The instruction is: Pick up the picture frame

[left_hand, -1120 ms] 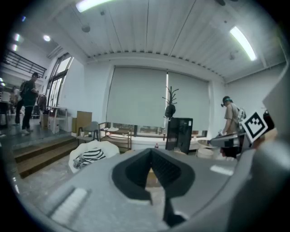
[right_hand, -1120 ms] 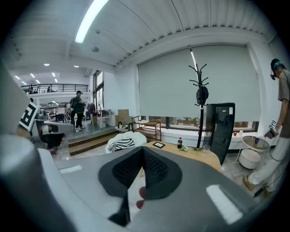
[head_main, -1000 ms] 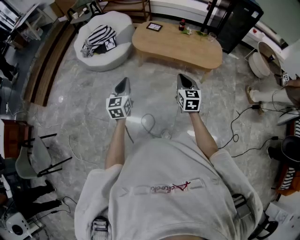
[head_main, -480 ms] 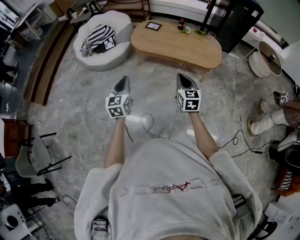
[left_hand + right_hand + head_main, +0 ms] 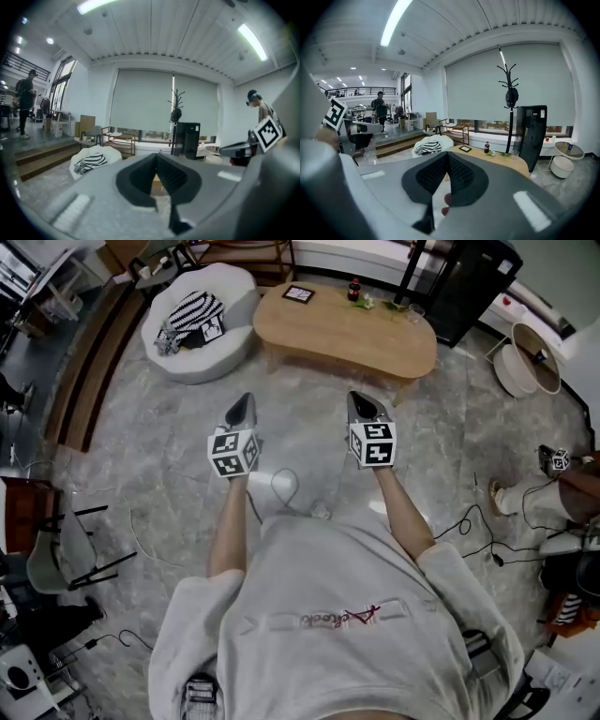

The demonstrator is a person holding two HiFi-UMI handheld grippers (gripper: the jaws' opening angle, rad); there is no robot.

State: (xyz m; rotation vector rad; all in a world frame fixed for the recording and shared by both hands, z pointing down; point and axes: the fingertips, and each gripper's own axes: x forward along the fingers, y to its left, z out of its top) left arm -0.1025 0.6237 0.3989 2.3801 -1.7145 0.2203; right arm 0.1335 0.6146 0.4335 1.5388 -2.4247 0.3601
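The picture frame (image 5: 298, 294), small and dark-edged, lies flat at the far left end of the oval wooden coffee table (image 5: 375, 338); the right gripper view shows the picture frame (image 5: 465, 149) too. My left gripper (image 5: 244, 405) and right gripper (image 5: 359, 402) are held side by side above the marble floor, well short of the table. Both are shut with nothing between the jaws. In the left gripper view the left gripper (image 5: 156, 157) points toward the table, which its jaws mostly hide. The right gripper (image 5: 447, 154) aims just left of the frame.
A white round armchair (image 5: 199, 324) with a striped cloth (image 5: 195, 313) stands left of the table. A small bottle (image 5: 354, 289) and a glass (image 5: 413, 312) sit on the table's far side. Cables (image 5: 281, 486) trail on the floor. A black cabinet (image 5: 469, 282) stands beyond.
Both grippers have advanced a little toward the table, which now sits slightly higher in the head view. A person's legs at the right edge have shifted back.
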